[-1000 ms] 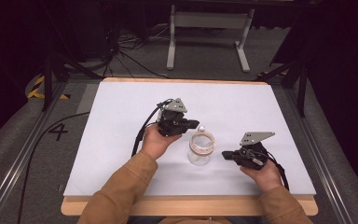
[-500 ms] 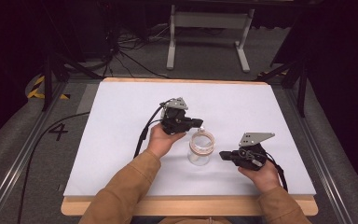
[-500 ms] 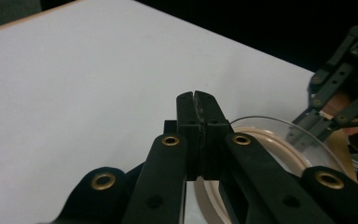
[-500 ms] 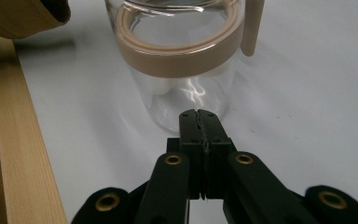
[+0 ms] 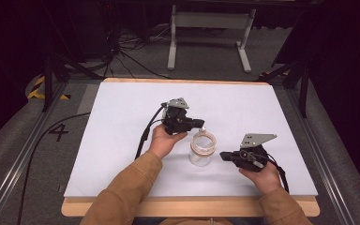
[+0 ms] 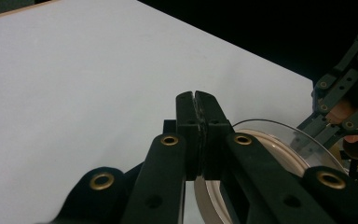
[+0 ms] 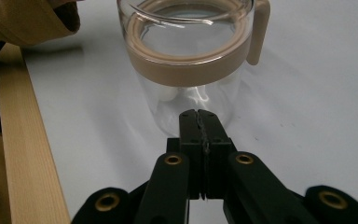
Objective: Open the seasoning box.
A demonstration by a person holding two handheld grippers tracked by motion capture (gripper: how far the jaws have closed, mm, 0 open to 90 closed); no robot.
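High view, nearest you: your sleeves come in from the bottom edge, one hand on each tool, over the wooden front rim of the table.
Right gripper: you've got it low on the white tabletop, to the right of the jar, tips aimed at the glass.
Right gripper, jaws: pressed flat together in the right gripper view, nothing between them, you're holding nothing.
Right gripper, contact: tips sit just short of the lower glass wall; whether they touch it I can't tell.
Jar: clear glass, upright on the table between your two tools, a tan band around its upper part and a small tan tab hanging down one side.
Jar, contents: looks empty through the glass, a pale glint near the bottom that I can't make out.
Left gripper: you're holding it just behind the jar, raised, tips pointing right over the far rim.
Left gripper, jaws: closed tight in the left gripper view, empty, no grip on anything.
Left gripper, contact: the jar's rim curves just under and to the right of the tips there; apart or touching, I can't say.
Farther off: white tabletop bare behind the tools, then grey floor with black cables and a metal stand.
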